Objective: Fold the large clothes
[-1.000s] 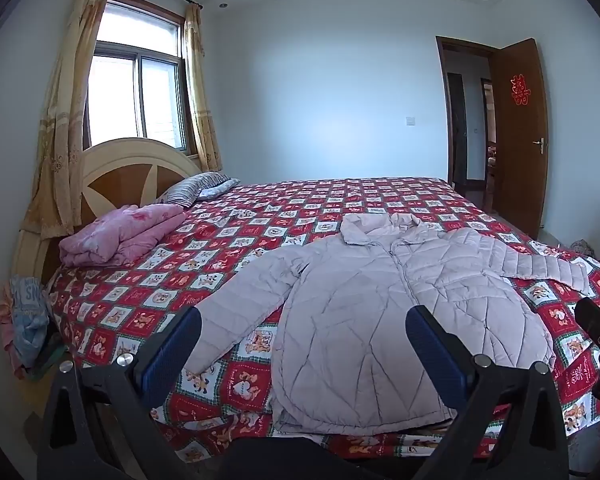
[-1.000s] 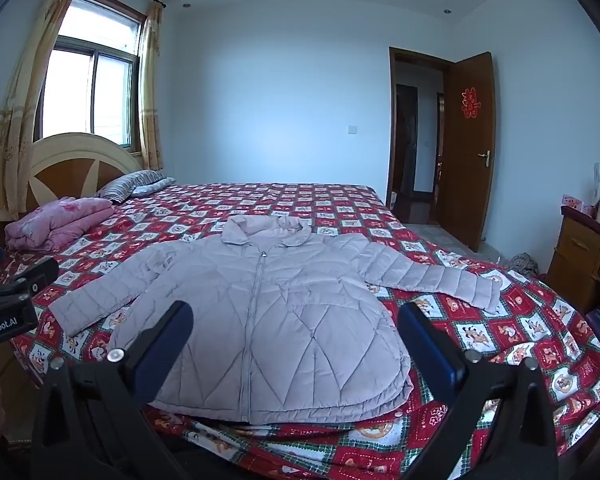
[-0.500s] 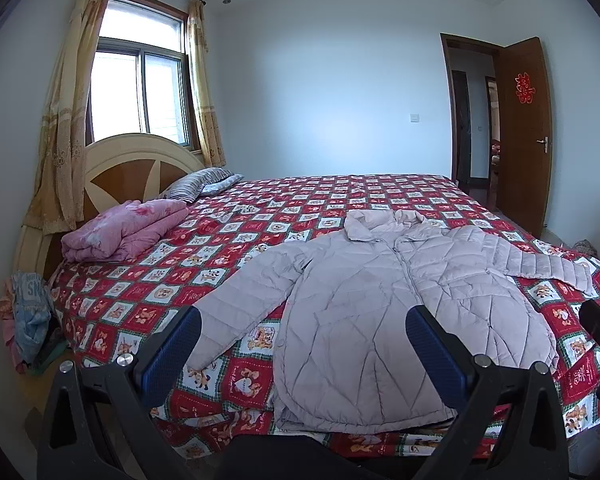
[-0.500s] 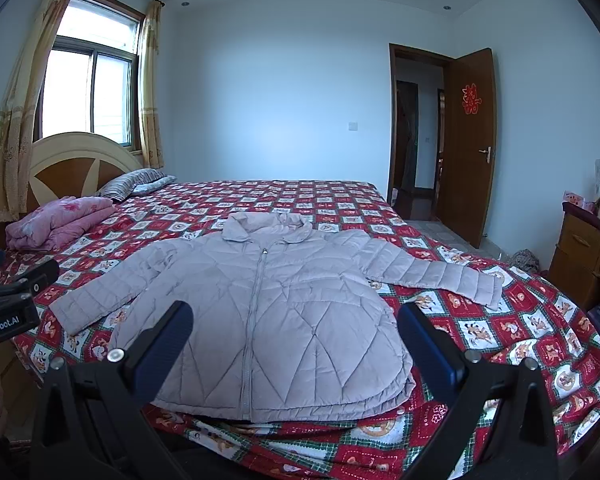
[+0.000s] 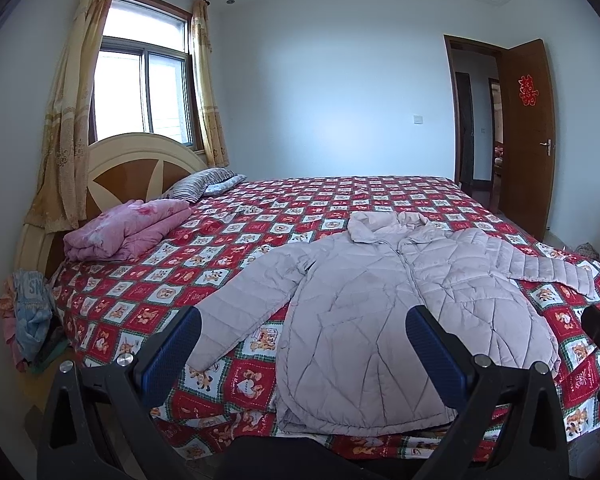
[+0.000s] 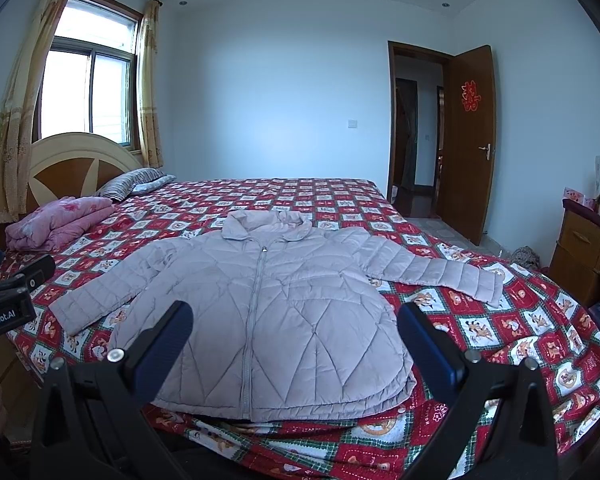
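You hold both grippers in front of the near edge of the bed (image 6: 512,320), and neither touches anything. The left gripper (image 5: 302,354) has its two blue-padded fingers wide apart, with nothing between them. The right gripper (image 6: 294,342) also has its fingers spread wide and carries nothing.

The pale lilac quilted puffer jacket (image 6: 268,312) lies flat on the red checkered bedspread with cartoon squares (image 5: 148,292), front side up and zipped closed. Its hem reaches the near edge of the bed, and its collar points to the far edge. Both sleeves are spread out to the sides; the sleeve on the right reaches toward the foot end of the bed.

At the head end, near the wooden headboard with the cream fan pattern (image 5: 132,168), a folded pink blanket (image 5: 124,232) rests on the bedspread. A striped pillow (image 5: 198,188) lies just behind it.
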Motion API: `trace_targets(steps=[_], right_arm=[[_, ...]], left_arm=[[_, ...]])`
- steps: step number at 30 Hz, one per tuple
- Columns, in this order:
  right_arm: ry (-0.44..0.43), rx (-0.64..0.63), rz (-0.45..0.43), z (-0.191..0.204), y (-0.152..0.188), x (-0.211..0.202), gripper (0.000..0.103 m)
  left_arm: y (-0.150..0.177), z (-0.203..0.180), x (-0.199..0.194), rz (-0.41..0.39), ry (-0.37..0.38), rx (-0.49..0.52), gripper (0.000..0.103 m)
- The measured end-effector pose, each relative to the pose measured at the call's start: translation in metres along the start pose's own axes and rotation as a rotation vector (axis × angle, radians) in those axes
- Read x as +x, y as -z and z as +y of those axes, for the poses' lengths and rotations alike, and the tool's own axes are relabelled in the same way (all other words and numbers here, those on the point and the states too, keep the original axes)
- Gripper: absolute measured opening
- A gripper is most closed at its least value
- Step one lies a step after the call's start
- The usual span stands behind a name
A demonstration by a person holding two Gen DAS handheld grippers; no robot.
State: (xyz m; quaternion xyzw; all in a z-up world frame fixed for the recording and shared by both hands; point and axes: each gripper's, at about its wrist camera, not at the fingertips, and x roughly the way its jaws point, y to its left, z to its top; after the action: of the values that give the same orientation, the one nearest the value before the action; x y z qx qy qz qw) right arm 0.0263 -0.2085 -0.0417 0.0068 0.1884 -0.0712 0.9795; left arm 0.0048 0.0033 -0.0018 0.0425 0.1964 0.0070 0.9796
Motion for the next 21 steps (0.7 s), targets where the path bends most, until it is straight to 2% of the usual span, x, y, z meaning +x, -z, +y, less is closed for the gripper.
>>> trace_targets(steps=[21], right_arm=[[-0.003, 0.006, 0.009, 0.0015, 0.0025, 0.0023, 0.103]], left_arm=[[0.0015, 0.002, 0.0032, 0.003, -0.001, 0.006, 0.102]])
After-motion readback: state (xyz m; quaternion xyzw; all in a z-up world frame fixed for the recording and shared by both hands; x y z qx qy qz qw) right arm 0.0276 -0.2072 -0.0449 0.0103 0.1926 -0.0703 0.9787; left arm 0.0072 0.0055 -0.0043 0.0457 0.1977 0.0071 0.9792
